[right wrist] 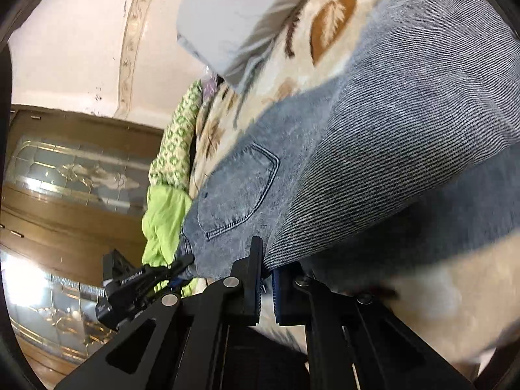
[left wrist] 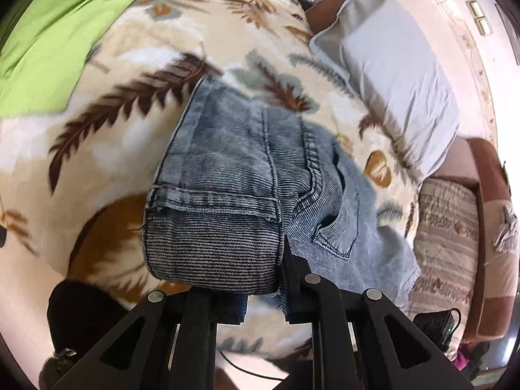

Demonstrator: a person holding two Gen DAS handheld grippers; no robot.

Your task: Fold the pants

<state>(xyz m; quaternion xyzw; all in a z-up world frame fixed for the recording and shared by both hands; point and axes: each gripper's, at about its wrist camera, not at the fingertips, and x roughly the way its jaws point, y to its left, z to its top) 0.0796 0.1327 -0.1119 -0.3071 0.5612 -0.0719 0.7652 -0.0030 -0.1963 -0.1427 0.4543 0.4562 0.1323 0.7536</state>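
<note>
Faded blue jeans (left wrist: 234, 149) lie on a leaf-patterned blanket (left wrist: 130, 65), one end doubled back over the seat part with its back pocket (left wrist: 338, 227). My left gripper (left wrist: 263, 295) is shut on the hemmed end of the jeans, which bulges over its left finger. In the right wrist view the jeans (right wrist: 390, 130) fill the right side, and my right gripper (right wrist: 268, 279) is shut on the denim's edge between its blue pads. The left gripper (right wrist: 185, 261) also shows there, at the jeans' corner below the pocket (right wrist: 240, 188).
A grey pillow (left wrist: 390, 65) lies beyond the jeans on the right. Green cloth (left wrist: 58, 26) sits at the blanket's far left. A patterned cushion (left wrist: 448, 237) lies at the right edge. A wooden cabinet with glass panels (right wrist: 65, 178) stands beside the bed.
</note>
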